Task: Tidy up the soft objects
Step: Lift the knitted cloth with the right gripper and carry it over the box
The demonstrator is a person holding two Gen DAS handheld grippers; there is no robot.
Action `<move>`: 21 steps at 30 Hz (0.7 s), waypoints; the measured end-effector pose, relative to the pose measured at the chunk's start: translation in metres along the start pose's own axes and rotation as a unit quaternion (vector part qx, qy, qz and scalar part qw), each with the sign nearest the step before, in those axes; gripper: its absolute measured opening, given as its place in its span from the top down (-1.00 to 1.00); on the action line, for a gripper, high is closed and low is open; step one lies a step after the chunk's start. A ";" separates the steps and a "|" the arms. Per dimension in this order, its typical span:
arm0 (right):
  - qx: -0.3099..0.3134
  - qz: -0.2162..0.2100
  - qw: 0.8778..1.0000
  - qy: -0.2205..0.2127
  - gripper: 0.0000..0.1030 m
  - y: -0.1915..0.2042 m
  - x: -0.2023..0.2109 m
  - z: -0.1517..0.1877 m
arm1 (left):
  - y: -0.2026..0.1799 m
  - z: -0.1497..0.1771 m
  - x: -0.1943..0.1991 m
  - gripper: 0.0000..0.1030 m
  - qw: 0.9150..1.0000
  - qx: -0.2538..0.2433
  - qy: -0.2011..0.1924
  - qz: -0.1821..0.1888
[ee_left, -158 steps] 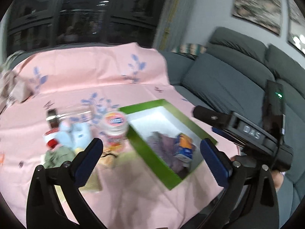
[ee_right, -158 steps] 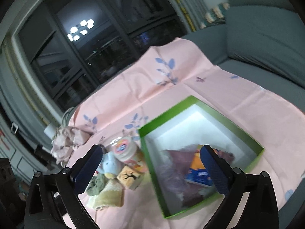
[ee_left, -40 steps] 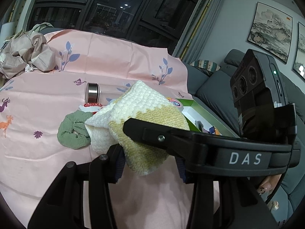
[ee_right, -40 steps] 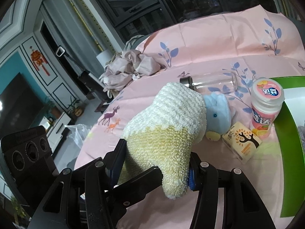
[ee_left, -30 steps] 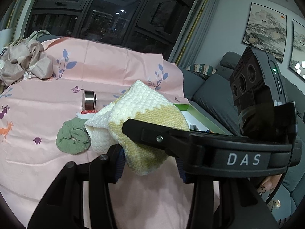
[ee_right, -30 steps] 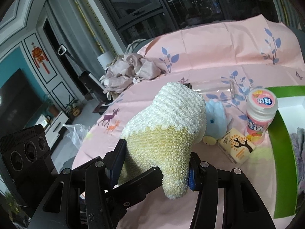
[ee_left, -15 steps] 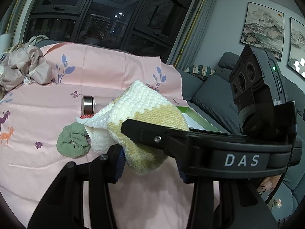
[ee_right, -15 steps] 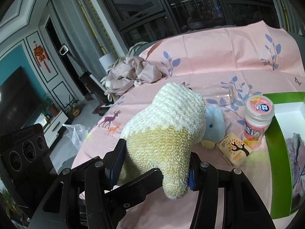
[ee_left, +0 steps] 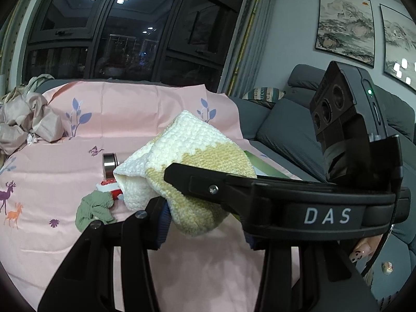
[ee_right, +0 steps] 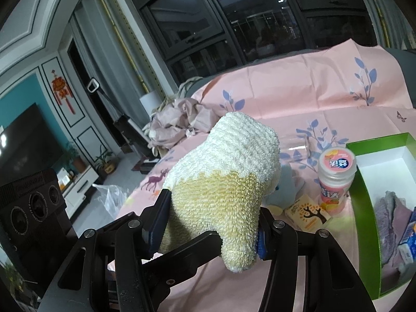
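Both the left tongs [ee_left: 205, 223] and right tongs [ee_right: 210, 223] grip the knitted cloth [ee_right: 223, 171]; they should travel together, level, to the green box [ee_right: 364, 208] before releasing.

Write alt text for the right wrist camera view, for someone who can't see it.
The right tongs grip a fluffy cream-and-yellow knitted cloth, held above a pink patterned sheet. To the right on the sheet stand a pink-capped bottle and a small yellow carton, beside a green-edged box with purple fabric inside.
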State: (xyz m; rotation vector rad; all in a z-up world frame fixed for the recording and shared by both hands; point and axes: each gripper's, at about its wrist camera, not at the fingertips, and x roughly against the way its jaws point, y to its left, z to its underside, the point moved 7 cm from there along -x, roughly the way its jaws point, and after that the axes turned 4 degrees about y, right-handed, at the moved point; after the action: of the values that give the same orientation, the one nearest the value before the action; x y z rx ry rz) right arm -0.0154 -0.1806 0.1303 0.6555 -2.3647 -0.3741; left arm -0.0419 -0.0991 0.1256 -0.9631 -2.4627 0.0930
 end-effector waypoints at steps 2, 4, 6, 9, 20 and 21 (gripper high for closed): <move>0.000 0.000 1.000 -0.006 -0.08 -0.001 0.004 -0.002 | -0.004 -0.002 0.000 0.17 1.000 -0.006 -0.002 0.001; -0.005 -0.002 1.000 -0.014 -0.08 -0.003 0.009 -0.005 | -0.009 -0.007 -0.001 0.17 1.000 -0.014 -0.005 0.003; -0.010 -0.005 1.000 -0.022 -0.08 -0.007 0.015 -0.007 | -0.015 -0.010 -0.002 0.17 1.000 -0.021 -0.008 0.006; -0.012 -0.001 0.999 -0.035 -0.08 -0.014 0.026 -0.010 | -0.025 -0.014 -0.007 0.17 0.999 -0.032 -0.013 0.016; -0.055 -0.003 0.996 -0.072 -0.08 -0.046 0.055 -0.019 | -0.053 -0.029 -0.029 0.17 0.997 -0.064 -0.020 0.046; -0.059 -0.002 0.995 -0.076 -0.08 -0.049 0.057 -0.020 | -0.056 -0.030 -0.031 0.17 0.996 -0.068 -0.021 0.048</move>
State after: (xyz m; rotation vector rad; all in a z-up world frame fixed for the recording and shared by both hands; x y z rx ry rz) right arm -0.0230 -0.2548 0.1536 0.5947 -2.4619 -0.5779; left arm -0.0430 -0.1647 0.1525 -1.1488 -2.4867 -0.0242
